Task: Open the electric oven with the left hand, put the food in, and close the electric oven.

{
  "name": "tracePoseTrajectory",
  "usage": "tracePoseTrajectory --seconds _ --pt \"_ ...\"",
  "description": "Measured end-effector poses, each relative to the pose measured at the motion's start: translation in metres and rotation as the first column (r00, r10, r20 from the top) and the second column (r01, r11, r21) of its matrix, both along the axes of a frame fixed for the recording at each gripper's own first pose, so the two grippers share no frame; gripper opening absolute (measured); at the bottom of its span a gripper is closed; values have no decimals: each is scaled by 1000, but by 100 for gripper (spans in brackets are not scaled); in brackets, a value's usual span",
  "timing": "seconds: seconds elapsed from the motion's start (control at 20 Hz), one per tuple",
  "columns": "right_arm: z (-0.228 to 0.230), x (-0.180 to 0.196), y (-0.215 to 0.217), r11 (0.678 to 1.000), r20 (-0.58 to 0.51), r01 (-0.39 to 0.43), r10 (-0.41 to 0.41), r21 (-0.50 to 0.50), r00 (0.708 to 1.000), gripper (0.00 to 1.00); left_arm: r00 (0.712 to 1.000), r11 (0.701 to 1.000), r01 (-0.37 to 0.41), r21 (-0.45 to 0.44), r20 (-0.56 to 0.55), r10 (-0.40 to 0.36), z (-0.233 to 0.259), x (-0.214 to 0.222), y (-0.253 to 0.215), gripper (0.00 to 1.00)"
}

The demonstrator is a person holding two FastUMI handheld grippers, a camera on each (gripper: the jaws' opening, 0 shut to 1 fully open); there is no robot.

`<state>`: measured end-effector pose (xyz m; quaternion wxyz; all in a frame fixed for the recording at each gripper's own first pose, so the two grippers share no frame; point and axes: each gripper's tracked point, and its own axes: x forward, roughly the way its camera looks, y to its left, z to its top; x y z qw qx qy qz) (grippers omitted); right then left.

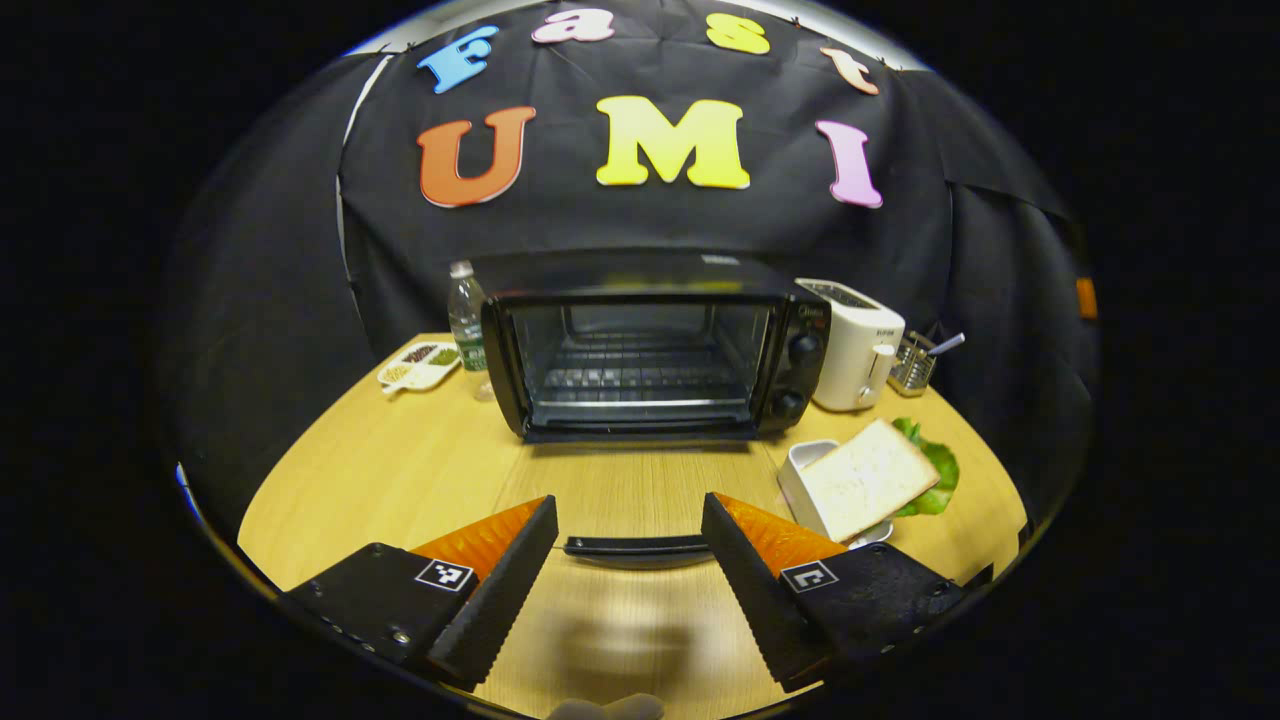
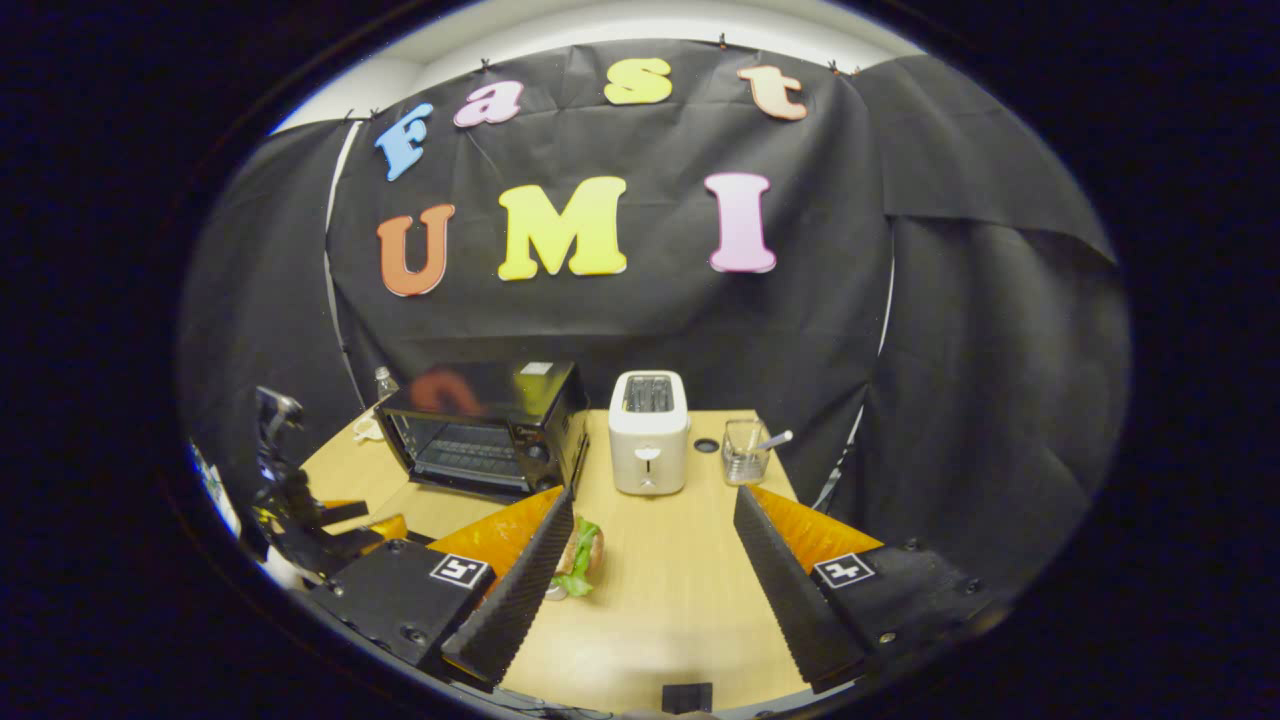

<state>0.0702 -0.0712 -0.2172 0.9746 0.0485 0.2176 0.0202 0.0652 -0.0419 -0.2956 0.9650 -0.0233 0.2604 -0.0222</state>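
Left gripper (image 1: 630, 560) gapes wide over the lowered oven door's black handle (image 1: 640, 549), seemingly untouched; boxy electric oven (image 1: 650, 345) faces it. Right gripper (image 2: 655, 560) wide; sandwich (image 2: 580, 558) at table's near edge.

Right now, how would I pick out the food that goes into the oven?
Find the black oven mid-table. Just right of its front sits a small white dish holding the sandwich, pale bread over green lettuce, unlike the white toaster behind.

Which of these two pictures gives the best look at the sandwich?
The left gripper view. There the sandwich sits in plain sight on its white dish right of the oven, bread on top, lettuce behind. In the right gripper view the sandwich is partly hidden behind a finger.
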Motion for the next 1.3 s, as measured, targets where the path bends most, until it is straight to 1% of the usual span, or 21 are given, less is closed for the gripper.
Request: tracePoseTrajectory --seconds 0.05,0.1,0.25,0.3,0.45,0.55,0.6,0.65,0.7,0.75,0.8,0.85,0.9,0.95,1.0,1.05,1.1,1.15,1.2,1.25,1.3 --pt "-19 4 5 999 -34 -12 13 33 999 95 999 1000 -10 3 35 10 20 -1 7 95" --pt "-36 8 9 998 -64 -26 30 55 997 100 997 1000 -15 5 73 15 42 -5 12 96" --pt "-86 26 19 996 -139 -56 65 68 988 100 985 999 -25 20 170 21 99 -14 23 95" --pt "-99 32 27 993 -156 -77 91 93 984 100 981 999 -23 23 192 18 116 -18 24 95" --pt "-135 46 57 971 -204 -146 184 190 962 100 970 1000 -28 13 242 24 154 -31 26 95" --pt "-152 62 66 956 -226 -165 221 244 949 100 965 999 -45 6 259 42 176 -42 26 95" --pt "-159 70 70 945 -238 -167 237 280 942 89 961 998 -59 5 271 56 187 -46 27 95" --pt "-166 75 74 929 -252 -176 264 324 931 89 958 998 -69 6 278 65 195 -48 28 95" --pt "-171 81 79 912 -261 -178 286 369 922 99 956 996 -84 13 283 77 202 -51 28 95" --pt "-176 88 84 895 -275 -177 307 409 911 86 954 994 -103 22 286 92 207 -54 30 95" --pt "-180 92 88 878 -292 -178 330 444 898 98 953 992 -121 27 284 108 211 -55 32 95" --pt "-183 97 93 859 -298 -182 354 479 887 95 951 990 -140 27 281 127 214 -57 31 95" --pt "-183 100 95 841 -301 -181 372 511 878 82 951 987 -157 27 276 143 215 -60 30 95" --pt "-183 103 94 824 -309 -168 381 541 872 88 951 983 -179 32 263 164 214 -62 31 95" --pt "-184 105 95 807 -317 -154 389 570 865 71 946 978 -206 41 263 189 216 -65 34 95" --pt "-186 106 97 789 -324 -144 401 597 857 66 943 973 -226 46 262 206 219 -66 33 95" --pt "-185 109 97 771 -322 -131 405 623 856 62 941 969 -243 54 254 221 219 -69 32 95" --pt "-183 111 98 751 -319 -124 416 648 851 48 941 964 -259 61 243 237 218 -72 32 95" --pt "-182 109 100 735 -315 -123 428 667 847 41 939 961 -269 70 240 245 218 -76 31 95" --pt "-181 106 99 728 -308 -137 442 671 842 33 940 960 -270 79 239 245 218 -76 29 95" --pt "-179 106 99 729 -300 -154 452 667 840 30 940 959 -270 87 237 244 216 -79 28 95"
